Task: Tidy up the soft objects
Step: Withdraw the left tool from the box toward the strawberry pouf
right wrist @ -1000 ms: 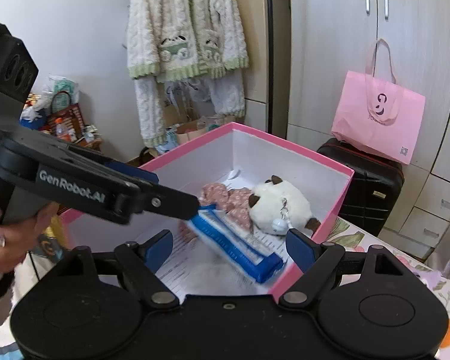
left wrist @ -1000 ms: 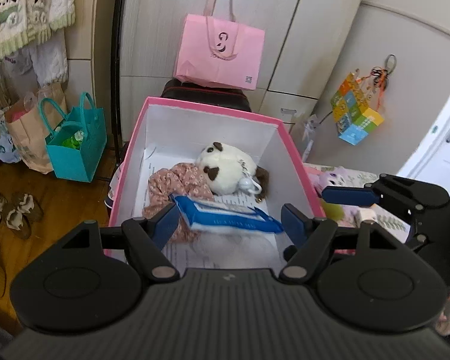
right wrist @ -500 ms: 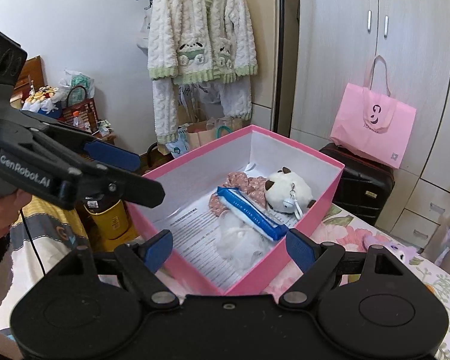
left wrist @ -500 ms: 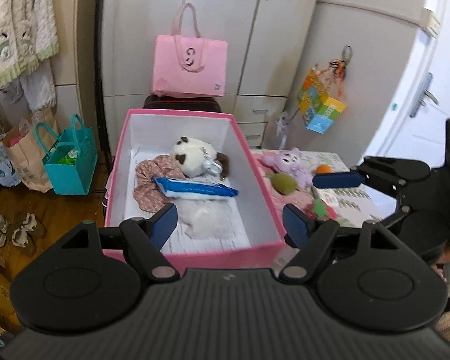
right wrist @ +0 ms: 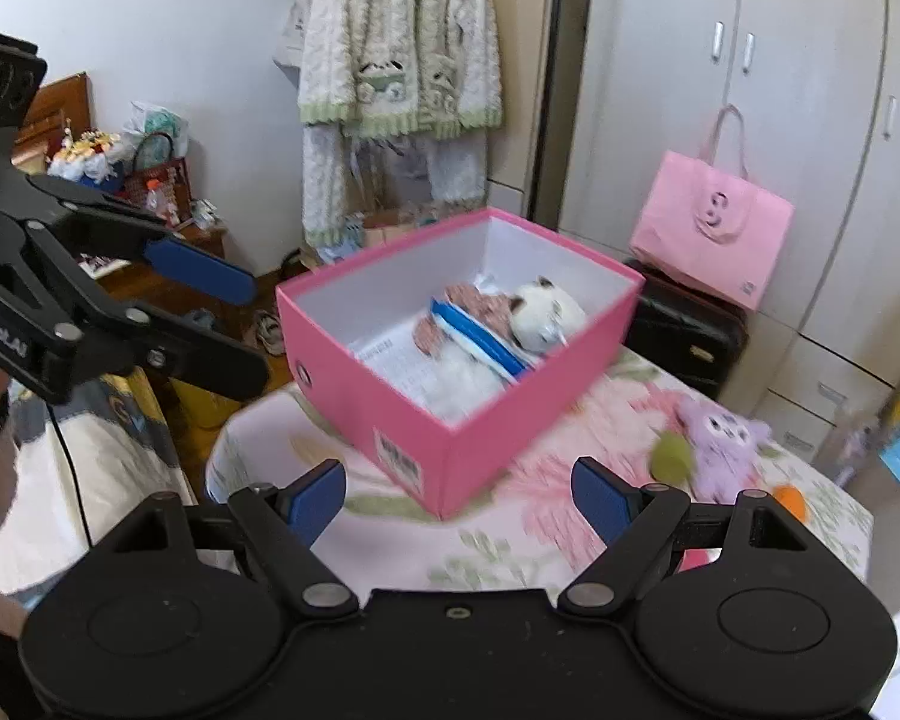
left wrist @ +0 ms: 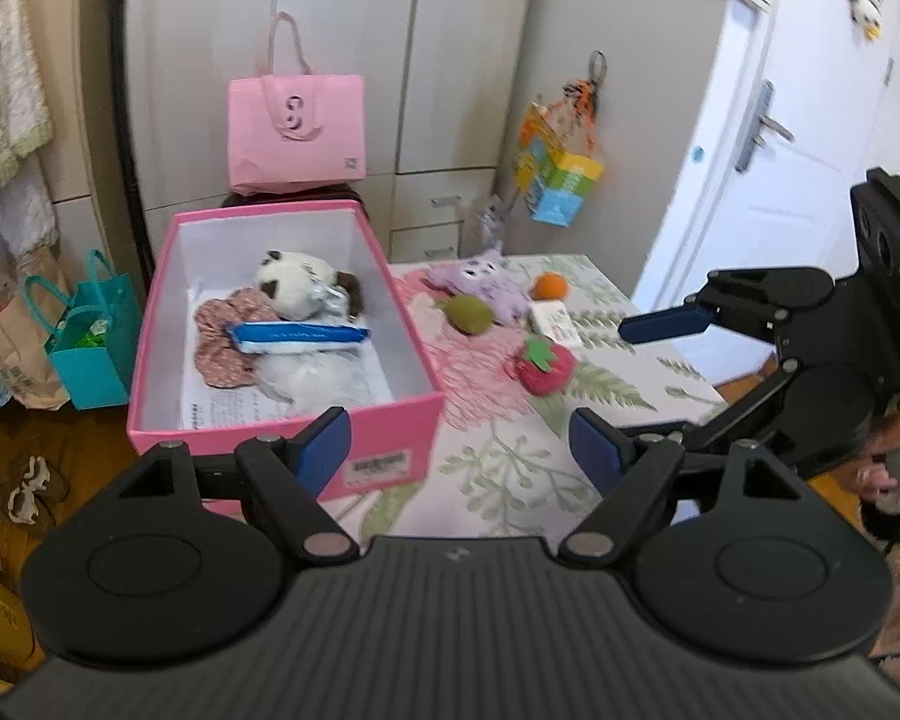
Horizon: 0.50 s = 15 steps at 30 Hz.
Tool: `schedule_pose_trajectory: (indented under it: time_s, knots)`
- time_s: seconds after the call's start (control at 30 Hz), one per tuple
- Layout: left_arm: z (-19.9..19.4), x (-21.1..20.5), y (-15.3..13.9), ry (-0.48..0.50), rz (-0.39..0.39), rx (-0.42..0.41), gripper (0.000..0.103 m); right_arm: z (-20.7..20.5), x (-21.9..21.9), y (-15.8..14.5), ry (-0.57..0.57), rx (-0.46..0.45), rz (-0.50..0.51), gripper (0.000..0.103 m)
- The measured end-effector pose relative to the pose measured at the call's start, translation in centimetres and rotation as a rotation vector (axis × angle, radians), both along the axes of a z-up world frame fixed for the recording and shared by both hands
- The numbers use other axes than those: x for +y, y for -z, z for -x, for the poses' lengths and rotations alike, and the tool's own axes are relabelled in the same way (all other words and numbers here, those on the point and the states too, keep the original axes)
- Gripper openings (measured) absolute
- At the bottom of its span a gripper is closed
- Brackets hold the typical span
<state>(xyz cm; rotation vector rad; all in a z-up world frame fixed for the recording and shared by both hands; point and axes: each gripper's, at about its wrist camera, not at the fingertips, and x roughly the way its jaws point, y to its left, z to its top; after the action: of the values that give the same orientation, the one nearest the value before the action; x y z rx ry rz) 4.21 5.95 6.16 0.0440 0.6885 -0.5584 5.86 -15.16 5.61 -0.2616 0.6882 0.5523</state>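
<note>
A pink box [left wrist: 390, 420] [right wrist: 354, 372] stands on the floral table. It holds a white plush [left wrist: 294, 285] [right wrist: 549, 312], a pink scrunchie [left wrist: 222, 330], a blue-and-white tissue pack [left wrist: 300, 336] [right wrist: 480, 342] and a white fluffy item [left wrist: 312, 375]. A purple plush [left wrist: 486, 285] [right wrist: 720, 441], a green ball [left wrist: 468, 313] [right wrist: 669, 456], an orange ball [left wrist: 549, 286] and a strawberry plush [left wrist: 546, 363] lie on the table right of the box. My left gripper [left wrist: 462, 447] is open and empty before the box. My right gripper [right wrist: 459, 492] is open and empty.
A pink bag [left wrist: 297, 126] sits on a dark suitcase [right wrist: 684, 336] behind the box. A teal bag [left wrist: 90, 336] and paper bag stand on the floor at left. A small white card [left wrist: 555, 324] lies on the floral table [left wrist: 510, 468].
Both grippers have pulled back from the box and risen. The left view has swung right, bringing the table toys into sight. The tissue pack stays in the box.
</note>
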Motion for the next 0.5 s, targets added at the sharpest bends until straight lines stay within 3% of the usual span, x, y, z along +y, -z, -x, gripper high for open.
schedule_pose_trajectory:
  time_s: [0.17,0.5]
  knots:
    - [0.6,-2.2,0.9,0.083,-0.001,0.031,0.08,1.1,-3.9,1.1,0.08,0.012,-0.001,0.086]
    - [-0.5,-7.6,2.9,0.194,-0.043,0.089,0.08,1.5,-12.3,3.2,0.214,0.047,-0.096,0.086]
